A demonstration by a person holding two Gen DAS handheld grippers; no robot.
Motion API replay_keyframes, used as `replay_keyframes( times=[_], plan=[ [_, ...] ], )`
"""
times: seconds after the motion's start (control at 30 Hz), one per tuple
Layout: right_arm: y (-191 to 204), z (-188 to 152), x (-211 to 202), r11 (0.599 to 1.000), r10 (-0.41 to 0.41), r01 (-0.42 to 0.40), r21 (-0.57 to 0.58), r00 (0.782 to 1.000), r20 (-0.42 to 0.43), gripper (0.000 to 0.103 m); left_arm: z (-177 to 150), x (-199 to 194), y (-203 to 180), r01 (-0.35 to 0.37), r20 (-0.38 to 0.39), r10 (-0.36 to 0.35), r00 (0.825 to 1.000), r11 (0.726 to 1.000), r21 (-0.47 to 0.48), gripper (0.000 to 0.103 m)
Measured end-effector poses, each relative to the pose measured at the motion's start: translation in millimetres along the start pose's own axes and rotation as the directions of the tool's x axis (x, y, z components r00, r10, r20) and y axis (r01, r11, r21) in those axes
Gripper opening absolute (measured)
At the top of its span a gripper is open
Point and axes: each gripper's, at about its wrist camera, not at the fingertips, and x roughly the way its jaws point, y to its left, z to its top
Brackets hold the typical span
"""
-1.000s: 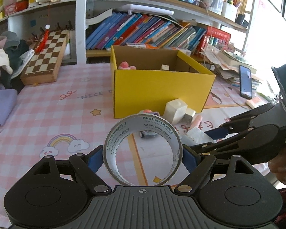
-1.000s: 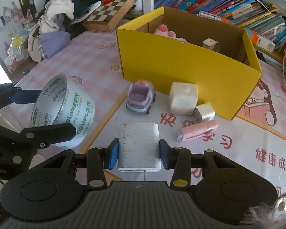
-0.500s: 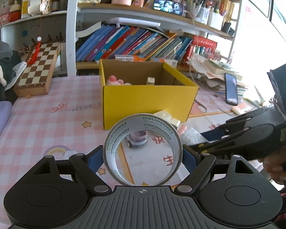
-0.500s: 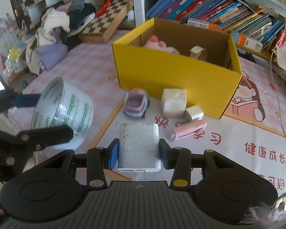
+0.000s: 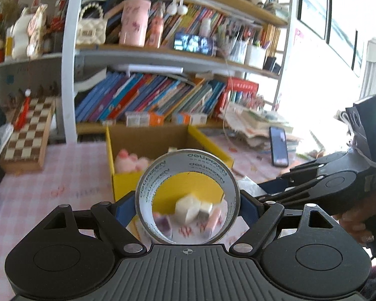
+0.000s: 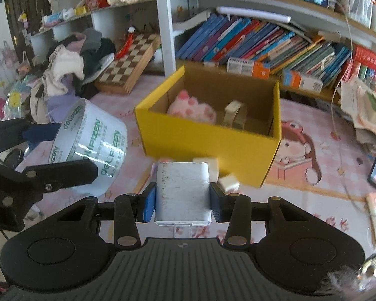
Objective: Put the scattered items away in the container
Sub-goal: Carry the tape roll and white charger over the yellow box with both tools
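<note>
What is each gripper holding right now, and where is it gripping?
The left gripper clamps the tape roll across its outer sides. The right gripper pinches the white charger block by its two side faces.

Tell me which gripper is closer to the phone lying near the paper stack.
Right. The right gripper, clamping a white charger, sits between the left gripper and the phone. The left, holding the tape roll, is farther over.
</note>
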Motion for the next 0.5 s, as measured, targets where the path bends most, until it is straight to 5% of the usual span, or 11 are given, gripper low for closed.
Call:
replay_keyframes(
  times=[0.5],
  plan=[
    [-57, 83, 19, 0.997, -0.005, 0.011, -0.075, 0.996, 0.089, 0.041, 68, 56, 14, -0.025, 0.076, 0.021, 0.997, 0.998, 0.053, 0.084]
  ],
)
